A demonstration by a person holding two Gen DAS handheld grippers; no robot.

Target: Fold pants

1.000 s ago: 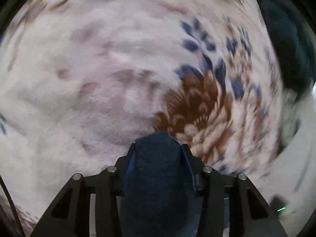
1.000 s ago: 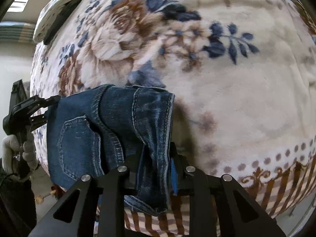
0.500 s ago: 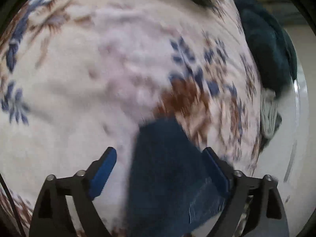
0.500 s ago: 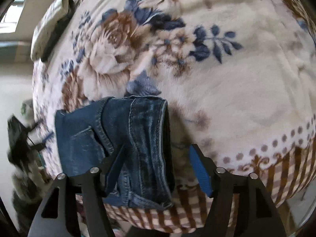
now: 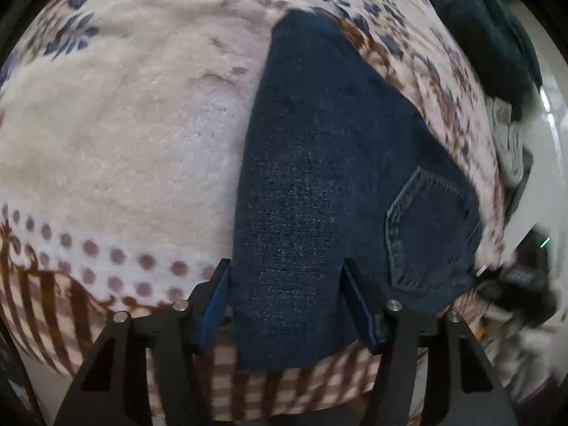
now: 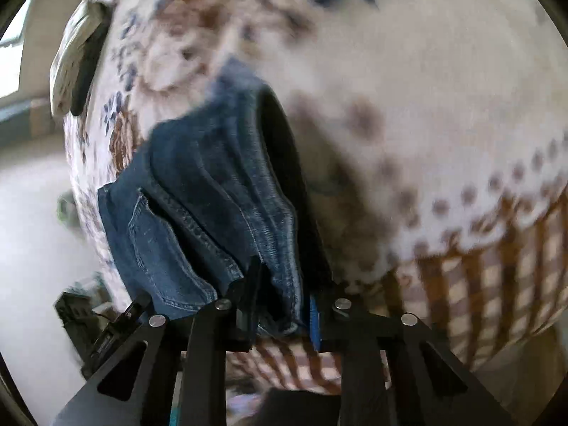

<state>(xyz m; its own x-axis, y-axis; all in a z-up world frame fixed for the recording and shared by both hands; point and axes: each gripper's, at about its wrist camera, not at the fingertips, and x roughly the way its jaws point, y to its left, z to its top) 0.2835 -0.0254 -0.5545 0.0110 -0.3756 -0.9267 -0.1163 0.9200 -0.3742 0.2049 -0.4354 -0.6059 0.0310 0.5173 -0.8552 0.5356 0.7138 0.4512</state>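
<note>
Denim pants (image 5: 319, 184) lie folded on floral blanket (image 5: 124, 124).

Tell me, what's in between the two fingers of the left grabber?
The folded jeans, lying on the flowery blanket, fill the gap of the left gripper. The left wrist view shows it.

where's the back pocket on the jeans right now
In the left wrist view the back pocket sits on the right side of the folded jeans, near the flowered blanket's checked edge, just right of the left gripper.
</note>
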